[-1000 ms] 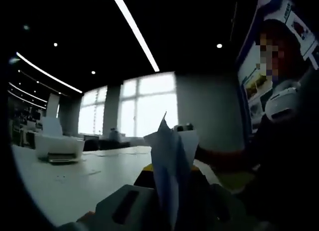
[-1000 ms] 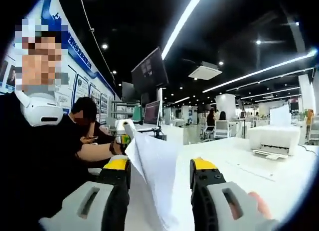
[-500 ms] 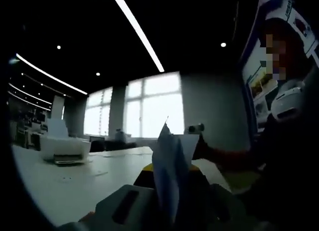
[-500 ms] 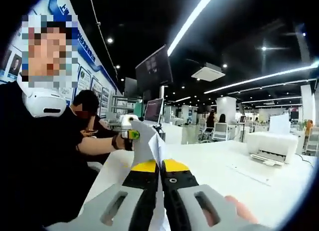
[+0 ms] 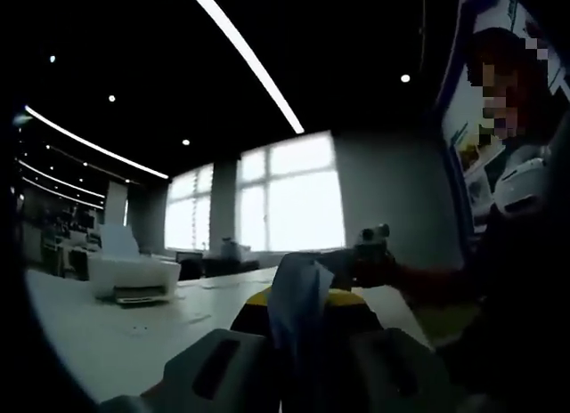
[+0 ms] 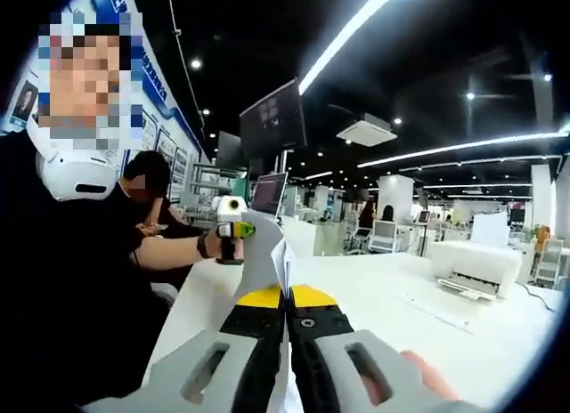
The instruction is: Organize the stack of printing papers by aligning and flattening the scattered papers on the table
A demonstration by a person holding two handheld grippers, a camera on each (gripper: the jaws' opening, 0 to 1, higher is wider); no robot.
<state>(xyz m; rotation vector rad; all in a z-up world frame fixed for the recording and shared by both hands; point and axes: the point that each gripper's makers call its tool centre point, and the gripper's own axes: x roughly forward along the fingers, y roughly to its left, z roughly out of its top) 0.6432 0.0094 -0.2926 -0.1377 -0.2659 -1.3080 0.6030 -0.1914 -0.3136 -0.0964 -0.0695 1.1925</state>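
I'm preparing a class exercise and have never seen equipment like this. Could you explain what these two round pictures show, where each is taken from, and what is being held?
No robot here: a person holds a two-jaw gripper in each hand, and a fisheye camera rides on each one, looking forward along its jaws. The left gripper view looks along the left gripper; the right gripper view looks along the right gripper, whose yellow-tipped jaws are shut. Both clamp the same sheaf of white papers, held up on edge between them above the white table. The left gripper also appears in the right gripper view, at the papers' far end. A white printer stands on the table, with loose sheets in front of it. The room looks like a large office.
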